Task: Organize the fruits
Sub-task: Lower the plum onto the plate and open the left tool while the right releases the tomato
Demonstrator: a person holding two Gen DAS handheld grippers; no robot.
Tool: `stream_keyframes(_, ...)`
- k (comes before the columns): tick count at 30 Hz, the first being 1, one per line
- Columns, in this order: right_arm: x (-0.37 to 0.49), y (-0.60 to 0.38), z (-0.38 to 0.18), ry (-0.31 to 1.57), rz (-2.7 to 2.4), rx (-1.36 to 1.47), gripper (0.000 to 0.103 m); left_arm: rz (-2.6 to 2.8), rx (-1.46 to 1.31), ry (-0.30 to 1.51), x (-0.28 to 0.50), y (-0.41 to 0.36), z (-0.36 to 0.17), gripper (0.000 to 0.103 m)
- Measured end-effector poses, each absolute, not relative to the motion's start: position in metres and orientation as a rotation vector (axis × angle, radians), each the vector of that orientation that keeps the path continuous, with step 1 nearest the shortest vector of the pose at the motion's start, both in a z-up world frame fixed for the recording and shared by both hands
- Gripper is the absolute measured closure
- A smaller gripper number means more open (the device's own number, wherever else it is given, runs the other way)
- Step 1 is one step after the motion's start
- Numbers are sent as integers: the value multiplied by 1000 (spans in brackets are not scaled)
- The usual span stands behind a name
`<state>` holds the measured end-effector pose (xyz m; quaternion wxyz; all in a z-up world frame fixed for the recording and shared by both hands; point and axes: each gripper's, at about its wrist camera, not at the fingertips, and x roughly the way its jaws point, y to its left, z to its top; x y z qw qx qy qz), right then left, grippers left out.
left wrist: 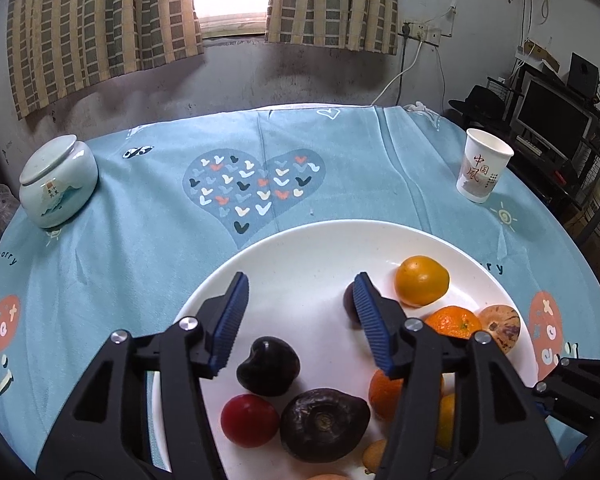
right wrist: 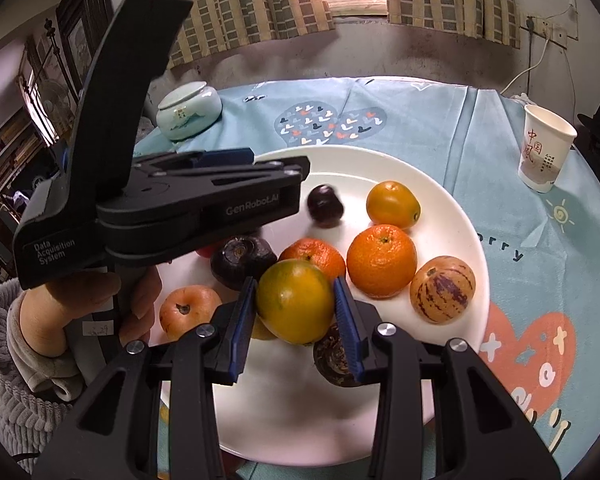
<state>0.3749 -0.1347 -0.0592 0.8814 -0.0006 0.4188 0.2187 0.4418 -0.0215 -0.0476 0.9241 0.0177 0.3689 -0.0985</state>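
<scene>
Right now your right gripper (right wrist: 296, 304) is clamped on a green-yellow orange (right wrist: 294, 300), pads pressing both sides, and it's sitting low over the near half of the white plate (right wrist: 452, 200), crowded by other fruit. Your left gripper (left wrist: 300, 320) has its jaws apart with nothing between them; it hangs over the left side of the plate, a dark plum (left wrist: 268, 366) just below the left pad and a second dark plum (right wrist: 325, 205) loose beyond its tips, blurred in the right wrist view, so it may be rolling. If you're setting this orange down, I'd pick the bare patch at the near edge of the plate rather than dropping it into the pile: there's a tangerine (right wrist: 314, 256) right behind it, a bigger tangerine (right wrist: 382, 260) to the right, and a dark round fruit (right wrist: 334, 354) under the right pad that'll get nudged if you open wide. Get the orange touching the plate first, then ease the pads apart only enough to clear it, and back straight out along the fingers. Round fruit on a smooth plate rolls easily, so don't flick. Watch the striped melon-like fruit (right wrist: 442, 289) near the right rim too, it wouldn't take much to bump it off onto the blue cloth (right wrist: 440, 120). Keep the left one parked where it is so the two don't collide.
</scene>
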Motion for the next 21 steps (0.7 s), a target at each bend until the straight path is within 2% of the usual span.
stream_keyframes(5, 375, -133, -63, 891, 456, -9, 62, -194, 37, 743, 440, -21, -46, 39)
stream_keyframes(6, 375, -133, -63, 887, 449, -12, 51, -193, 35, 739, 440, -21, -45, 38)
stream_keyframes(7, 373, -134, -61, 873, 435, -17, 36, -190, 32, 735, 440, -20, -45, 37)
stream_keyframes(8, 372, -134, -58, 856, 425, -23, 33, -188, 30, 732, 440, -19, -44, 36)
stream_keyframes(21, 371, -143, -45, 823, 422, -5, 32, -158, 15, 686, 434, -14, -33, 27)
